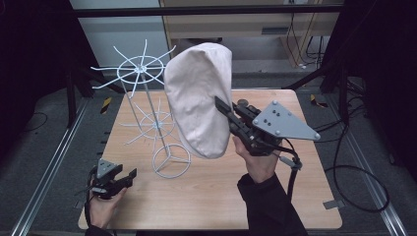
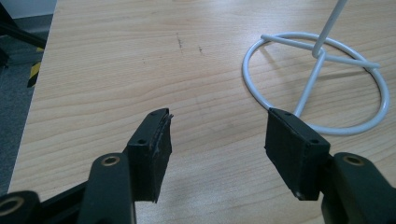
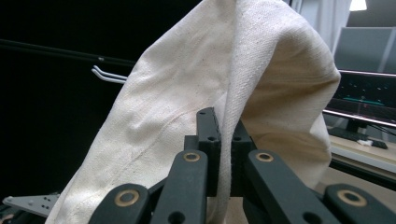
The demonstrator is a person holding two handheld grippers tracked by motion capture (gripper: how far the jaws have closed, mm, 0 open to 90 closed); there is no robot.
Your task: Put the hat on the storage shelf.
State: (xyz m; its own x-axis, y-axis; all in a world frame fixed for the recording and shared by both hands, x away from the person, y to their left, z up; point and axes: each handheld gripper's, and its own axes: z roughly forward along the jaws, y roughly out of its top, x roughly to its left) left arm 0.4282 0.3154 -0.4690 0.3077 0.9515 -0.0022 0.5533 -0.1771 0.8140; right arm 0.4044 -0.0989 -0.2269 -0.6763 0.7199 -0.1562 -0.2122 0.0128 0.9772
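Note:
A cream cloth hat [image 1: 199, 98] hangs in the air over the middle of the table, held up by its edge. My right gripper [image 1: 221, 105] is shut on that edge; in the right gripper view the fabric [image 3: 224, 79] is pinched between the two black jaws [image 3: 223, 140] and drapes over them. A white wire stand [image 1: 147, 105] with two spoked tiers rises just left of the hat, its ring base [image 2: 317, 79] flat on the wood. My left gripper [image 1: 125, 178] rests low near the table's front left, jaws [image 2: 217, 140] open with nothing between them, pointing at the ring base.
The wooden table [image 1: 295, 196] has bare surface at the front and right. Metal rails [image 1: 49, 157] run along the floor on both sides. Black cables [image 1: 344, 172] trail off the right edge. A dark frame post [image 1: 71, 93] stands at the back left.

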